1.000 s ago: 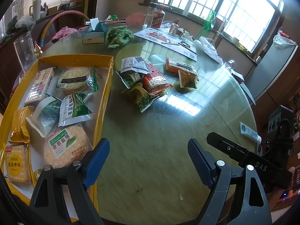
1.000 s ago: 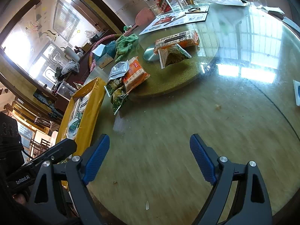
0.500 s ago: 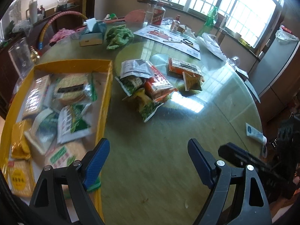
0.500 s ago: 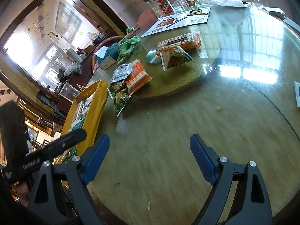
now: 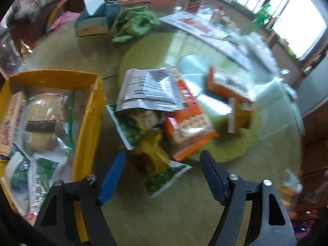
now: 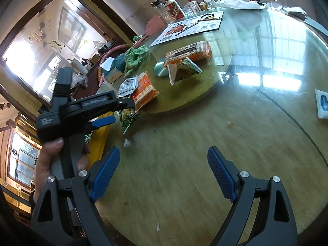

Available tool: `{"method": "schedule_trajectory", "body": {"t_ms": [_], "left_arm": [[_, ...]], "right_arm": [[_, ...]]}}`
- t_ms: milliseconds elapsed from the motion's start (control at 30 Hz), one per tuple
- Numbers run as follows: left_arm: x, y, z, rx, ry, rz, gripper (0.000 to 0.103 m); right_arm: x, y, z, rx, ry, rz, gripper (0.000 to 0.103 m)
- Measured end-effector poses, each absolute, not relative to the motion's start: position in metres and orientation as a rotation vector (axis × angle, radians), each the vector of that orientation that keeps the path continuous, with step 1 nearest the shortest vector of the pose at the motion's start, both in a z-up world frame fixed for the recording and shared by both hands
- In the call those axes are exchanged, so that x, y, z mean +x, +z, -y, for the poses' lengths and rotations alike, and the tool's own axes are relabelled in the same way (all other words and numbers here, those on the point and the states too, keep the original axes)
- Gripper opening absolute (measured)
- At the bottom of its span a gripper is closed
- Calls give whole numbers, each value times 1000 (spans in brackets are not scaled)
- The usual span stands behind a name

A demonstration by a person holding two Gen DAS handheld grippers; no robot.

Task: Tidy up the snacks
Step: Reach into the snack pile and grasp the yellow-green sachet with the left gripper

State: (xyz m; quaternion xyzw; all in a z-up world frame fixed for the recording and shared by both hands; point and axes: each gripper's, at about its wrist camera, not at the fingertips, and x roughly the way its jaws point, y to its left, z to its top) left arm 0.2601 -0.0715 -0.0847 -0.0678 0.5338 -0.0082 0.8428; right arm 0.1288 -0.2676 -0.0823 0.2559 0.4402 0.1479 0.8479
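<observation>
A pile of snack packets lies on the glass table beside a yellow tray (image 5: 90, 110) that holds several packets. The pile has a silver packet (image 5: 149, 90), an orange cracker packet (image 5: 188, 123) and a green-and-yellow packet (image 5: 162, 164). My left gripper (image 5: 164, 176) is open, just above the green-and-yellow packet, which lies between its blue pads. It also shows in the right wrist view (image 6: 106, 110), held by a hand over the pile. Two more packets (image 6: 188, 53) lie on the turntable. My right gripper (image 6: 164, 172) is open and empty over bare table.
A tissue box (image 5: 96, 20) and a green cloth (image 5: 135, 22) sit at the back. A printed sheet (image 6: 188, 28), bottles (image 6: 172, 10) and a white plastic bag (image 6: 237, 2) stand at the far edge. A small white packet (image 6: 321, 104) lies at the right.
My left gripper has moved forward and down to the snack pile, still open. It has come into the right wrist view. My right gripper has hardly moved.
</observation>
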Motion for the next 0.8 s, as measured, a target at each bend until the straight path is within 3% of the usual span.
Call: {"method": "schedule_trajectory", "body": {"t_ms": [67, 100, 133, 167, 367, 500, 800], "left_arm": [[257, -87, 74, -87, 0, -1126, 55], [256, -88, 75, -83, -19, -1131, 46], [254, -89, 73, -92, -22, -1143, 44], [253, -89, 71, -96, -18, -1149, 35], [247, -93, 73, -69, -26, -1143, 37], [243, -93, 84, 38, -80, -1149, 32], [175, -92, 79, 19, -200, -1143, 30]], "right_arm": [[128, -83, 270, 544, 303, -931, 88], [128, -83, 272, 547, 302, -930, 88], [129, -83, 273, 547, 299, -930, 88], [129, -83, 274, 546, 297, -931, 88], [133, -83, 272, 541, 297, -935, 88], [137, -81, 274, 531, 293, -930, 87], [165, -74, 279, 524, 332, -928, 85]]}}
